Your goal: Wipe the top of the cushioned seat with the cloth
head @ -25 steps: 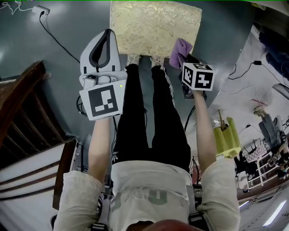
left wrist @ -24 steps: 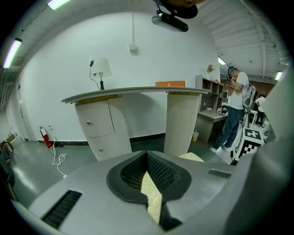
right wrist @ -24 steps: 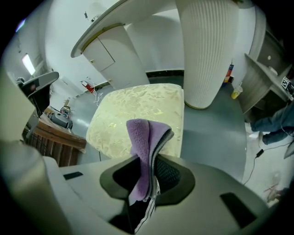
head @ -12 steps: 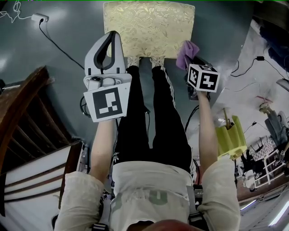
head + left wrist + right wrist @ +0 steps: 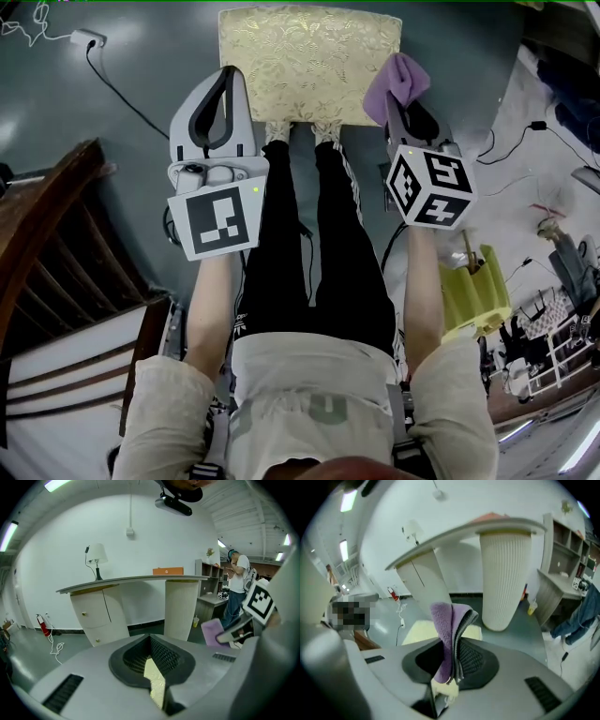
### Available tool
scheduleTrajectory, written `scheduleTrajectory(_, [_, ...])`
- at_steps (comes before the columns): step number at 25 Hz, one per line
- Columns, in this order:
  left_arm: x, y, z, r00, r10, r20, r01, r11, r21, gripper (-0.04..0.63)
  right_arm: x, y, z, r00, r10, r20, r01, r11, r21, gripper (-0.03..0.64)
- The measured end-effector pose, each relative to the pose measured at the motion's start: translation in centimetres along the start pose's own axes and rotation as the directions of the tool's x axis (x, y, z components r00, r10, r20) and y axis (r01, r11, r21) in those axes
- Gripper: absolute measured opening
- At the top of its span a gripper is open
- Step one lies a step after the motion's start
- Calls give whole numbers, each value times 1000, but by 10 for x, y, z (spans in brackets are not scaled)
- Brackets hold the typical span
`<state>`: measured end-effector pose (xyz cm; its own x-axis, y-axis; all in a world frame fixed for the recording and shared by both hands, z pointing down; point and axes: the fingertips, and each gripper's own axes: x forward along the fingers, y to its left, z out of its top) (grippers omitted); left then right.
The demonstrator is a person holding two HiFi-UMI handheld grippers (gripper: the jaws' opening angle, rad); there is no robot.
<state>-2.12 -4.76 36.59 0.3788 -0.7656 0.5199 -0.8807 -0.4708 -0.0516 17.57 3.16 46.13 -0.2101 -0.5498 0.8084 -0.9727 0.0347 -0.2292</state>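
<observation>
The cushioned seat, gold with a floral pattern, stands on the grey floor ahead of the person's feet. My right gripper is shut on a purple cloth, held in the air by the seat's right front corner. In the right gripper view the cloth sticks up from between the jaws, with the pale seat behind it. My left gripper hovers over the seat's left front corner, shut and holding nothing. A sliver of the seat shows below its jaws, and the cloth appears at the right.
A dark wooden chair stands at the left. A power strip with its cable lies on the floor at the far left. A yellow-green object sits at the right. A white counter on a ribbed pillar stands beyond the seat, and a person stands at far right.
My right gripper has risen with the cloth and moved a little toward the seat's right edge. The left gripper has barely shifted.
</observation>
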Motion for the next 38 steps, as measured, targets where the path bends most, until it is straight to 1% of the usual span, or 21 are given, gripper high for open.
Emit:
scheduleTrajectory(1, [-1, 0, 4, 1000, 0, 5, 0, 1000, 1, 5, -11, 7, 27, 995, -12, 96, 15, 999, -34, 89])
scheduleTrajectory(2, [-1, 1, 8, 1000, 1, 13, -1, 1000, 2, 5, -23, 14, 53, 981, -25, 193, 41, 996, -79, 89])
scheduleTrajectory(4, [-2, 2, 19, 999, 3, 32, -3, 1000, -7, 5, -49, 29, 95, 931, -44, 362, 116, 977, -180, 89])
scheduleTrajectory(5, [-3, 3, 25, 999, 4, 42, -4, 1000, -19, 5, -61, 37, 110, 903, -50, 427, 157, 963, -218, 89])
scheduleTrajectory(7, [-8, 4, 41, 998, 4, 67, -1, 999, -44, 5, -84, 52, 130, 848, -61, 526, 223, 942, -250, 89])
scheduleTrajectory(8, [-12, 4, 50, 997, 1, 81, 3, 999, -49, 5, -94, 59, 136, 825, -66, 561, 245, 937, -250, 89])
scheduleTrajectory(9, [-16, 4, 60, 995, -1, 99, 6, 999, -52, 6, -103, 66, 142, 808, -67, 585, 257, 934, -249, 89])
scheduleTrajectory(12, [-30, 9, 97, 986, 4, 167, 7, 998, -65, 5, -126, 87, 159, 782, -55, 621, 256, 937, -240, 89])
scheduleTrajectory(15, [-48, 20, 149, 970, 15, 241, 0, 998, -62, 5, -158, 108, 196, 751, -35, 660, 242, 944, -225, 89])
scheduleTrajectory(18, [-76, 25, 221, 948, 19, 318, -1, 998, -55, 5, -211, 125, 247, 708, 4, 706, 221, 949, -227, 89])
scheduleTrajectory(21, [-127, 30, 295, 919, 27, 393, -16, 999, -29, 6, -279, 141, 290, 671, 41, 740, 170, 963, -208, 89])
scheduleTrajectory(23, [-164, 33, 334, 897, 42, 441, -46, 999, -2, 5, -323, 148, 307, 653, 43, 756, 139, 975, -175, 89])
scheduleTrajectory(26, [-212, 31, 373, 871, 49, 489, -80, 996, 44, 5, -378, 157, 315, 631, 46, 774, 108, 983, -146, 89])
scheduleTrajectory(28, [-237, 26, 385, 851, 55, 522, -100, 993, 58, 5, -405, 167, 311, 618, 64, 784, 88, 985, -150, 89])
scheduleTrajectory(31, [-261, 22, 370, 832, 68, 551, -143, 985, 93, 5, -426, 183, 293, 607, 79, 791, 71, 986, -153, 89])
scheduleTrajectory(32, [-265, 19, 368, 828, 66, 557, -144, 985, 98, 5, -427, 185, 288, 605, 84, 792, 68, 985, -156, 89])
scheduleTrajectory(35, [-271, 10, 376, 849, 60, 525, -110, 992, 65, 5, -423, 188, 283, 607, 99, 788, 73, 981, -179, 89])
scheduleTrajectory(37, [-270, 8, 373, 861, 59, 505, -101, 993, 57, 6, -422, 189, 285, 606, 102, 789, 75, 980, -184, 89])
scheduleTrajectory(38, [-268, 8, 368, 871, 59, 487, -98, 994, 56, 5, -423, 189, 286, 602, 101, 792, 77, 980, -184, 89])
